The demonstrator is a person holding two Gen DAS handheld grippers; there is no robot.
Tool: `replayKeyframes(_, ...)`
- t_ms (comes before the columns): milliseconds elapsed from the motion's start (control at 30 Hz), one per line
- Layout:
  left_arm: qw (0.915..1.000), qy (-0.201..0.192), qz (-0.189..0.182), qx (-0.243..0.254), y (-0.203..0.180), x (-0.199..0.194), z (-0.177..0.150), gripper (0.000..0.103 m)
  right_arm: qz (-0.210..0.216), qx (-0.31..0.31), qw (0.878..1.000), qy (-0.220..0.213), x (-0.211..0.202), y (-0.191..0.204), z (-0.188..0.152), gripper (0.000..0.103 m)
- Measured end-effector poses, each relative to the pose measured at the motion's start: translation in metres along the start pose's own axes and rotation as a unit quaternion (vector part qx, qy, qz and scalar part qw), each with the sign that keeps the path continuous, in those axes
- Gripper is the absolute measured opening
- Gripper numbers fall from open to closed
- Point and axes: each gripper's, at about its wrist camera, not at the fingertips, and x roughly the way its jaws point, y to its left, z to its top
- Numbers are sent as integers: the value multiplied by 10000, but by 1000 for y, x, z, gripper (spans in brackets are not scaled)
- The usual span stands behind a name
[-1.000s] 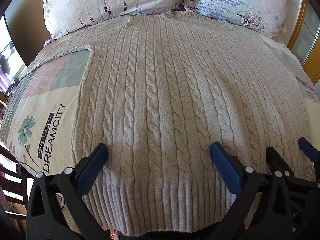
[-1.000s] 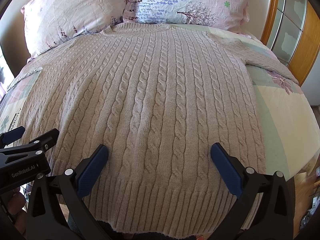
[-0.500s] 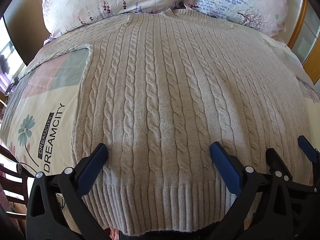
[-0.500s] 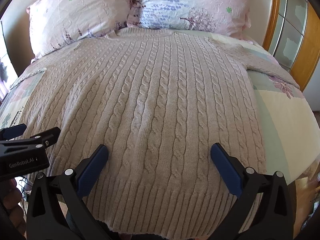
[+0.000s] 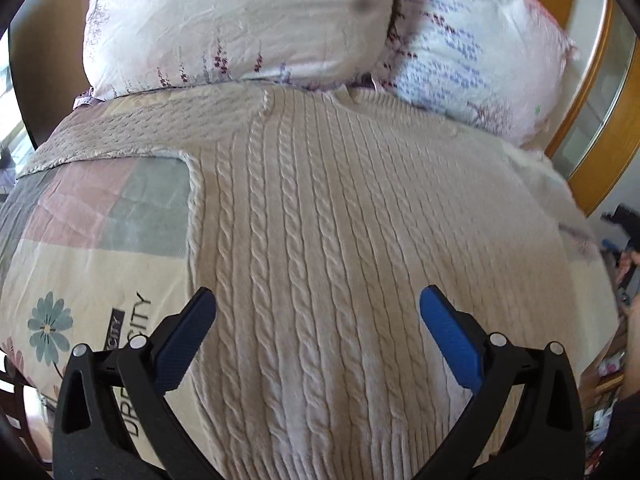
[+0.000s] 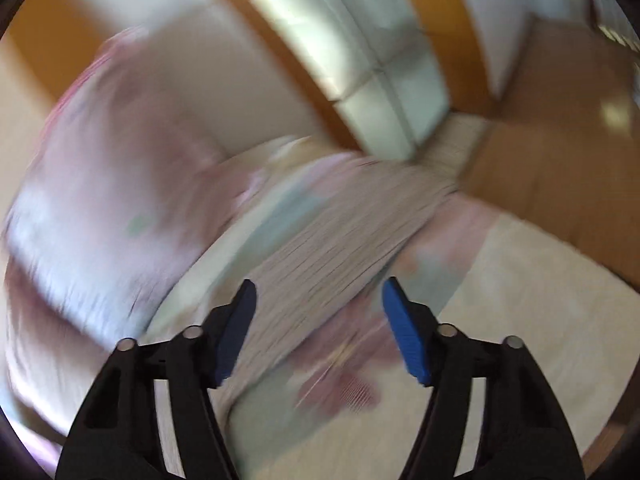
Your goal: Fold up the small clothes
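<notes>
Bedspread (image 5: 92, 264) carries the cable-knit sweater (image 5: 340, 240), laid flat with its collar against two pillows (image 5: 240, 20). Left gripper (image 5: 318, 312) hangs over the lower body, jaws wide apart and empty. Right gripper (image 6: 316, 300), view blurred, jaws apart over a sleeve (image 6: 340, 248).

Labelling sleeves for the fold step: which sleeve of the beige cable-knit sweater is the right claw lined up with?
The right sleeve: it runs away between the open right claw fingers, heavily blurred. The left sleeve lies by the pink floral pillow.
</notes>
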Motion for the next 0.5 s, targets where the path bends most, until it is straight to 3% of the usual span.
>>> replayKeyframes(133, 9982, -397, -220, -396, 42, -2, 20, 101, -79, 823, 9960, 331, 28, -41, 21, 43)
replayKeyframes(233, 9952, -542, -359, -727, 77, 2, 29, 101, -92, 695, 9973, 215, 34, -42, 25, 33)
replayKeyframes(267, 9944, -613, -258, -824, 90, 3, 32, 101, -100, 673, 9975, 182, 36, -42, 26, 28)
replayKeyframes(300, 9939, -657, -81, -883, 101, 3, 35, 101, -145, 642, 9976, 199, 40, -43, 30, 8)
replayKeyframes(333, 9934, -674, 115, -916, 109, 4, 39, 101, -174, 622, 9978, 173, 42, -43, 31, 8)
replayKeyframes(367, 9924, -690, 339, -963, 121, 5, 42, 101, -201, 577, 9981, 86, 44, -32, 30, 8)
replayKeyframes(433, 9889, -710, 698, -1099, 145, 2, 48, 101, -172, -177, 9987, -442, 27, 10, 27, 8)
replayKeyframes(500, 9850, -873, 799, -1252, 172, -2, 52, 101, 332, -1138, 9903, -719, 3, 71, -1, 8)
